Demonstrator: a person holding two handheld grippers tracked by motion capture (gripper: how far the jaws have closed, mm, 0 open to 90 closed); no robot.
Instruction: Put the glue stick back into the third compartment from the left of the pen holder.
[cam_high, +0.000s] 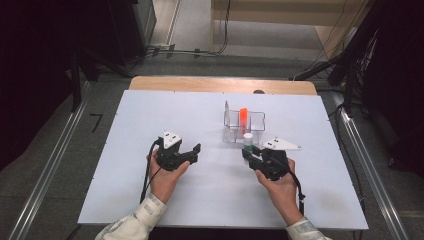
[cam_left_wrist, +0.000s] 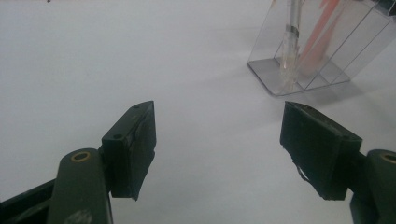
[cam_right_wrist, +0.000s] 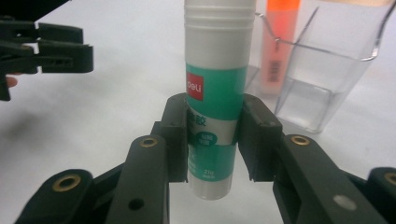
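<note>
A white and green glue stick (cam_right_wrist: 212, 107) stands upright between the pads of my right gripper (cam_right_wrist: 214, 140), which is shut on its lower half; in the high view the glue stick (cam_high: 247, 142) rises just in front of the clear organiser. My right gripper (cam_high: 252, 157) sits right of centre on the table. My left gripper (cam_high: 192, 152) is left of centre, and its jaws stand open with nothing between them (cam_left_wrist: 217, 149). The clear plastic organiser (cam_high: 243, 125) holds an orange marker (cam_high: 243, 117) and a clear pen (cam_left_wrist: 290, 42).
The white table top (cam_high: 150, 115) spreads wide around both hands. Its wooden far edge (cam_high: 220, 84) lies behind the organiser. Dark equipment and cables stand on the floor beyond the table.
</note>
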